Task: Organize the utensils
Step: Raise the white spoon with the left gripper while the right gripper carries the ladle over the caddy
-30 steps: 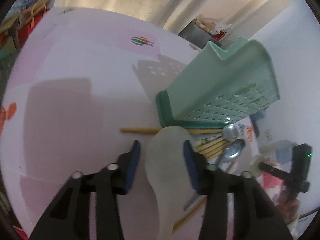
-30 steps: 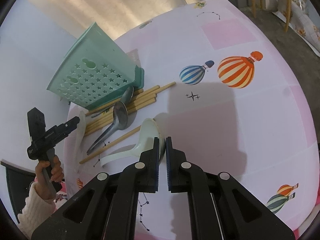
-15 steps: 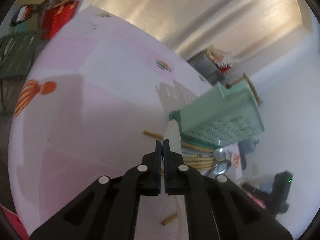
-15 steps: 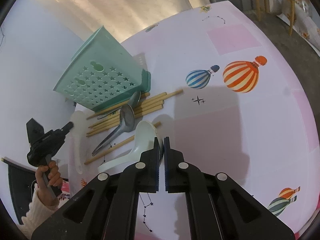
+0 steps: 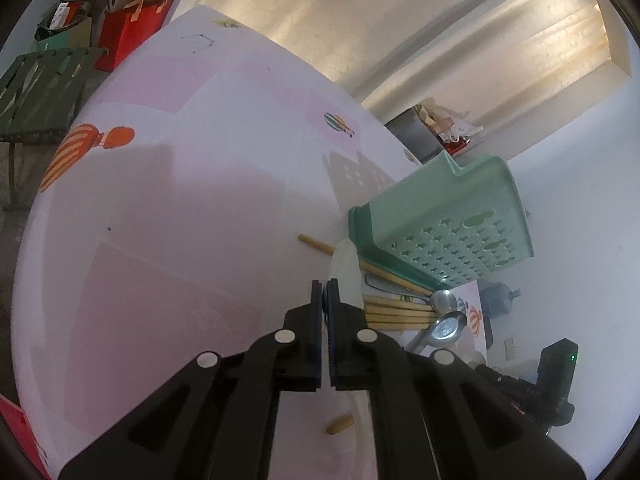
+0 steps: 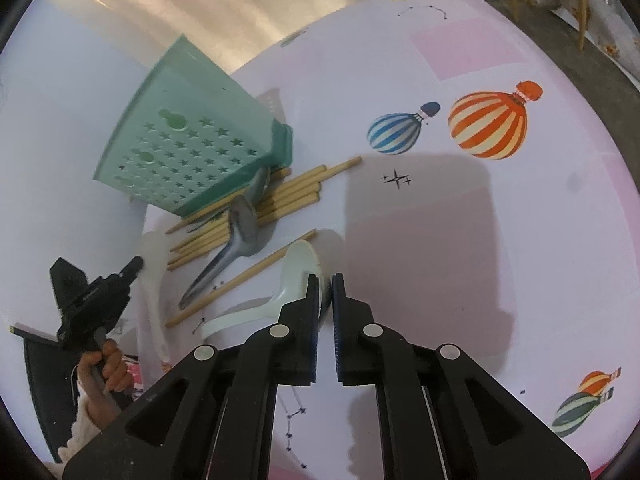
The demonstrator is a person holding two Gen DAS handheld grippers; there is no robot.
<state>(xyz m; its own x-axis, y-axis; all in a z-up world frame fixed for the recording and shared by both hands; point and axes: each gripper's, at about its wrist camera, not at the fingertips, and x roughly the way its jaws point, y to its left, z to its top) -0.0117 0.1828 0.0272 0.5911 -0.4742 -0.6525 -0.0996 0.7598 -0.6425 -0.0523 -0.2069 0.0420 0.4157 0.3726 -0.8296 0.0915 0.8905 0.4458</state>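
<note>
Left wrist: hand-held gripper (image 5: 325,286) tilted tableward.

Pale pink tabletop (image 6: 460,240) printed with striped balloons, mint-green star-punched basket (image 6: 188,136), tan chopsticks (image 6: 288,196), white spoon (image 6: 296,272), black fingers (image 6: 312,304)

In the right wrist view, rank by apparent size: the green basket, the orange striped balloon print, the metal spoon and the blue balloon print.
1. green basket
2. orange striped balloon print
3. metal spoon and blue balloon print: the spoon looks longer but thinner, so too close to rank.
</note>
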